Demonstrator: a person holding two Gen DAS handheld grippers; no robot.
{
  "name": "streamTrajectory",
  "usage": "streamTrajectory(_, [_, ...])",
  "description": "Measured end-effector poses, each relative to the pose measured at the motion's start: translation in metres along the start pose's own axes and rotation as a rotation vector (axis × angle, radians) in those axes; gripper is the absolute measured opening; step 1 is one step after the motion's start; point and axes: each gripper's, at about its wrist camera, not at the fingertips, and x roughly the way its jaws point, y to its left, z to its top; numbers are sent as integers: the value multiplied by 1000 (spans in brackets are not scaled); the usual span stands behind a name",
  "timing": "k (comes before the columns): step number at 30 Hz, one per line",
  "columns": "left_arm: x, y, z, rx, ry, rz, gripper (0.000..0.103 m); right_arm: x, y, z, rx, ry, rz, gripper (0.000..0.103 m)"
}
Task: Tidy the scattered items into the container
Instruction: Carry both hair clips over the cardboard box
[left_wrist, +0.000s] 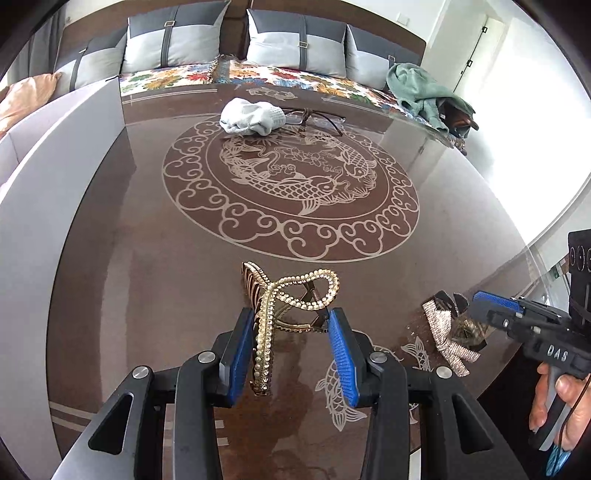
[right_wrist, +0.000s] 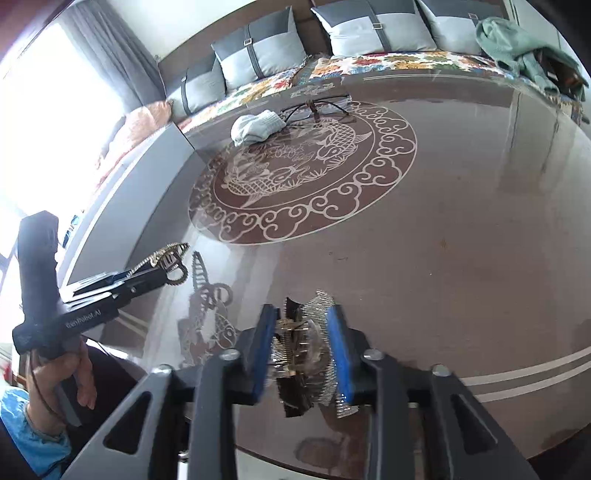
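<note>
My left gripper is shut on a gold rhinestone hair claw and holds it above the brown glass table; the claw also shows in the right wrist view. My right gripper is shut on a silver rhinestone bow hair clip, which also shows at the right of the left wrist view. A rolled pale grey sock and a pair of glasses lie at the table's far side. A grey container wall stands along the table's left.
A sofa with grey cushions and a floral cover runs behind the table. A green cloth lies on its right end. The table has a round fish pattern in its middle.
</note>
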Motion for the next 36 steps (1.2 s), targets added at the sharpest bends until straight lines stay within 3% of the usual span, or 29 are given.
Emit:
streamTrajectory(5, [1,4,0,-20,6,-6,40,0,11,-3,-100,5,-32,39])
streamTrajectory(6, [2,5,0,-25,8,-7,40,-1,14,-3,-121,4,-40,21])
streamTrajectory(8, [2,7,0,-33,10,-9,40,-4,21,-4,-162,-2,-40,16])
streamTrajectory(9, [2,7,1,-36,9,-10,40,-5,23,-4,-177,-3,-37,7])
streamTrajectory(17, [3,9,1,-48,13,-12,40,-6,16,1,-137,-6,26,7])
streamTrajectory(18, [3,9,1,-49,12,-13,40,-4,11,2,-111,1,40,9])
streamTrajectory(20, [3,10,2,-49,12,-14,40,-5,2,6,-75,-10,50,26])
streamTrajectory(21, [3,10,2,-50,13,-15,40,-7,0,7,-70,-17,52,50])
streamTrajectory(22, [3,10,2,-52,13,-17,40,-11,1,7,-80,-30,61,58])
streamTrajectory(25, [4,10,3,-57,14,-23,40,-21,12,4,-149,-54,58,60])
streamTrajectory(28, [4,10,4,-59,15,-28,40,-19,31,-8,-278,-60,-47,61])
streamTrajectory(36, [6,11,4,-62,25,-35,40,6,24,-22,-225,-57,-148,61])
